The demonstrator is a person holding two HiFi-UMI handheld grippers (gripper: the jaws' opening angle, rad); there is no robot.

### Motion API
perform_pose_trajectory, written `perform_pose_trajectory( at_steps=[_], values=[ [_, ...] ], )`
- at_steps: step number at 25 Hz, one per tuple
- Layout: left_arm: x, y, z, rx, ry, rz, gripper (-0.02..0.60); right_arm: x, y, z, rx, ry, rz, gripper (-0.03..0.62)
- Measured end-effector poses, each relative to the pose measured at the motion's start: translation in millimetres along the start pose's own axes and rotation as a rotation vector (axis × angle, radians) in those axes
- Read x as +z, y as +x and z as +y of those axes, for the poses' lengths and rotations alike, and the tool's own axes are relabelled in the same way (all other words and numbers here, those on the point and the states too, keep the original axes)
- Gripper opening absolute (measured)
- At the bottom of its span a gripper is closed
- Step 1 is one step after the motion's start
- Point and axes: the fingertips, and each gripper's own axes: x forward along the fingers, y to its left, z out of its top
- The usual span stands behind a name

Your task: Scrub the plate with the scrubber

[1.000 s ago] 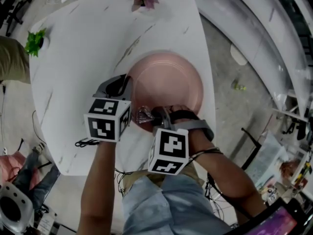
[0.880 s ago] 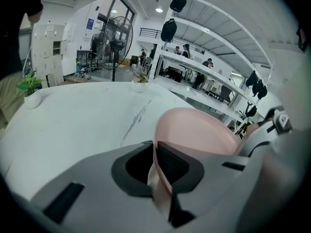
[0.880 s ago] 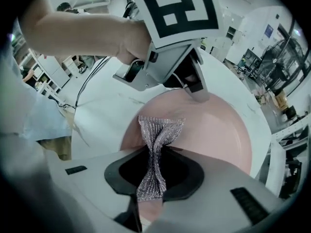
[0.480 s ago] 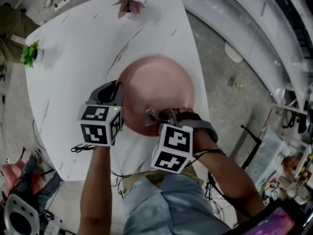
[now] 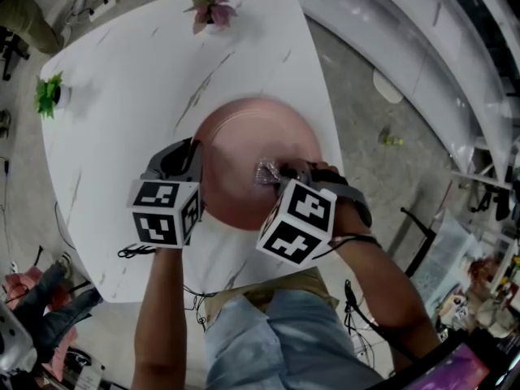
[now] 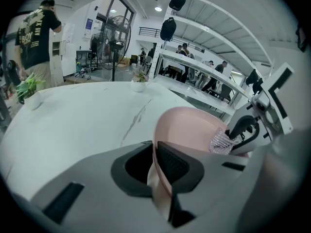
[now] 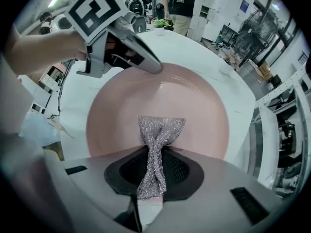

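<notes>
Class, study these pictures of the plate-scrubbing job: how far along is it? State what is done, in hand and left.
Done: the left gripper is shut on the rim of the round pink plate, and the right gripper is shut on the silver mesh scrubber. In hand: the scrubber lies against the plate's inner face. Left: the scrubbing itself; how much is cleaned cannot be told.

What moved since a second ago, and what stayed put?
The right gripper slid the scrubber from the plate's near edge in toward its middle, still shut on it. The left gripper stays clamped on the plate's left rim, and the plate looks unmoved on the table.
</notes>
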Motion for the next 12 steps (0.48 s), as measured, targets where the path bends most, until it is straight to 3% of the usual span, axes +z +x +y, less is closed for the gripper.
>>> perform_pose_trajectory(
  at_steps=[12],
  values=[
    [-1, 0, -2, -0.011, -0.009, 0.016, 0.025, -2, 8, -54, -0.077, 0.074, 0.030, 0.087]
  ],
)
